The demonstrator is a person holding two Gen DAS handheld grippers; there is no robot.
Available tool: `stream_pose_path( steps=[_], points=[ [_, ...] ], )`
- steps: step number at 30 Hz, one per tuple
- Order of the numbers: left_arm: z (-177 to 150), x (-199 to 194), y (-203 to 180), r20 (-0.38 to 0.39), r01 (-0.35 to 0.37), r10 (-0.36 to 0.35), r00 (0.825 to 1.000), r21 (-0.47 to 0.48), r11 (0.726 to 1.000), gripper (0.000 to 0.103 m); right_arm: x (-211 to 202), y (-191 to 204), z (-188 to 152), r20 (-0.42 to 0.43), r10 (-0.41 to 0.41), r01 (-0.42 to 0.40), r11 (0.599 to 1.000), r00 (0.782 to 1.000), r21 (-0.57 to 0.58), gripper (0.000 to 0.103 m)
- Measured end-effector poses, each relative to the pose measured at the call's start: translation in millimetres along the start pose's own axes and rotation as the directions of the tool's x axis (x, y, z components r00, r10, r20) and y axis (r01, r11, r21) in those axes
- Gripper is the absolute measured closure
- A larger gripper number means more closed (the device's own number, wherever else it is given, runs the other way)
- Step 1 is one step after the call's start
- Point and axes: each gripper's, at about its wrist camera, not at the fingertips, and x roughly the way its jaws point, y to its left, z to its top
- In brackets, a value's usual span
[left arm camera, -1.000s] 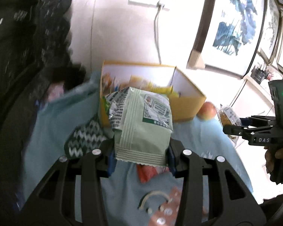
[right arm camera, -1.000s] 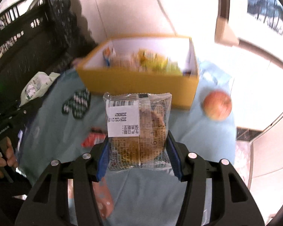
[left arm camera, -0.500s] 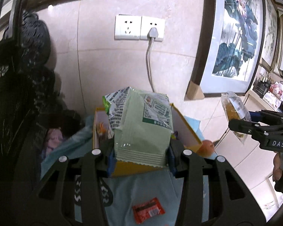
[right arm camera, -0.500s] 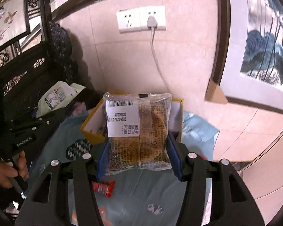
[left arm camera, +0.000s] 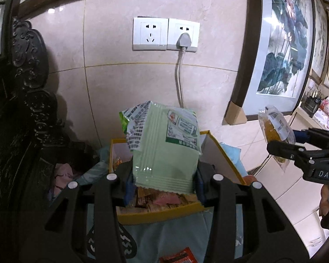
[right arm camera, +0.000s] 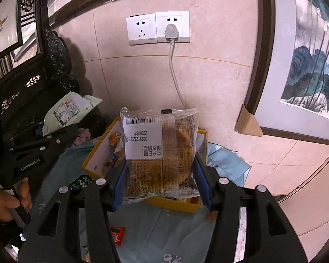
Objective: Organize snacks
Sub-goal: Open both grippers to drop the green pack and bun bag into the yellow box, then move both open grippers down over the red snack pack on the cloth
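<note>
My left gripper (left arm camera: 163, 185) is shut on a pale green snack packet (left arm camera: 166, 146) and holds it upright above the near end of a yellow cardboard box (left arm camera: 160, 215) with several snacks inside. My right gripper (right arm camera: 161, 187) is shut on a clear-wrapped brown cake packet (right arm camera: 160, 153) with a white label, above the same box (right arm camera: 175, 206). Each gripper shows in the other's view: the right one with its cake (left arm camera: 276, 131) at far right, the left one with the green packet (right arm camera: 65, 109) at left.
The box stands on a teal cloth (right arm camera: 164, 230) by a tiled wall with sockets and a plugged cord (left arm camera: 179, 81). A red wrapper (right arm camera: 118, 234) lies on the cloth in front. Dark carved furniture (left arm camera: 22, 109) is at left, a framed painting (left arm camera: 280, 50) at right.
Both grippers have lifted with their packets and moved forward toward the box and the wall. The box now lies directly under both packets.
</note>
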Motion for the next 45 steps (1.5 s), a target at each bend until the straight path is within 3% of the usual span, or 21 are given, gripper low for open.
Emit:
stream_pose_path(
  steps=[2, 3, 4, 5, 7, 13, 17, 20, 23, 24, 29, 34, 39, 45],
  points=[
    [6.2, 14.8, 1.7, 0.000, -0.025, 0.025, 1.000, 0.012, 1.000, 0.048, 15.7, -0.6, 12.4, 0.006, 0.001, -0.001, 1.000, 1.000, -0.011, 0.048],
    [7.9, 22.4, 3.6, -0.002, -0.032, 0.032, 0.999, 0.012, 0.999, 0.030, 23.4, -0.9, 15.3, -0.007, 0.001, -0.001, 1.000, 1.000, -0.015, 0.046],
    [9.3, 35.0, 8.6, -0.022, -0.037, 0.037, 0.999, 0.002, 0.999, 0.014, 33.9, -3.2, 18.6, -0.029, -0.008, 0.007, 1.000, 1.000, -0.017, 0.037],
    [8.7, 46.7, 14.2, -0.039, -0.065, 0.065, 0.997, -0.003, 0.998, 0.011, 42.2, -6.9, 19.9, -0.046, -0.021, 0.021, 1.000, 0.999, -0.013, 0.034],
    [6.6, 56.2, 22.4, -0.075, -0.093, 0.092, 0.993, -0.014, 0.996, 0.011, 46.5, -11.4, 18.7, -0.065, -0.013, 0.013, 1.000, 0.998, -0.004, 0.034],
    [-15.6, 48.5, 27.5, -0.085, -0.078, 0.078, 0.993, -0.003, 0.997, 0.011, 44.9, -10.9, -3.5, -0.074, 0.001, -0.003, 1.000, 0.997, -0.029, 0.034],
    [-43.1, 33.5, 22.3, -0.104, -0.025, 0.026, 0.994, 0.012, 1.000, 0.011, 39.4, 2.1, -33.2, -0.107, 0.098, -0.106, 0.992, 0.989, -0.068, 0.034],
    [-89.3, 26.9, 13.8, -0.165, 0.006, 0.006, 0.986, 0.072, 0.997, 0.011, 47.6, 20.1, -79.2, -0.194, 0.175, -0.202, 0.971, 0.965, -0.128, 0.034],
    [-151.8, 32.1, 12.4, -0.283, 0.030, -0.005, 0.959, 0.083, 0.996, 0.011, 66.5, 39.0, -136.6, -0.307, 0.217, -0.277, 0.946, 0.927, -0.167, 0.034],
    [-177.8, 35.8, 12.7, -0.340, 0.038, -0.008, 0.940, 0.082, 0.996, 0.011, 71.4, 44.2, -150.9, -0.333, 0.220, -0.290, 0.940, 0.917, -0.177, 0.034],
    [-240.7, 46.1, 15.6, -0.458, 0.055, -0.013, 0.889, 0.080, 0.995, 0.011, 96.2, 77.0, -215.1, -0.422, 0.224, -0.353, 0.900, 0.878, -0.257, 0.034],
    [-260.7, 59.3, 14.8, -0.490, 0.091, -0.039, 0.871, 0.082, 0.993, 0.019, 113.6, 100.9, -239.0, -0.441, 0.203, -0.383, 0.847, 0.874, -0.368, 0.034],
    [-271.9, 75.5, 2.8, -0.519, 0.159, -0.078, 0.851, 0.114, 0.981, 0.027, 128.2, 113.9, -235.5, -0.410, 0.201, -0.392, 0.796, 0.890, -0.461, 0.034],
    [-267.4, 89.7, -9.3, -0.509, 0.210, -0.092, 0.856, 0.180, 0.961, 0.028, 151.7, 125.3, -239.1, -0.439, 0.190, -0.426, 0.728, 0.878, -0.537, 0.034]
  ],
)
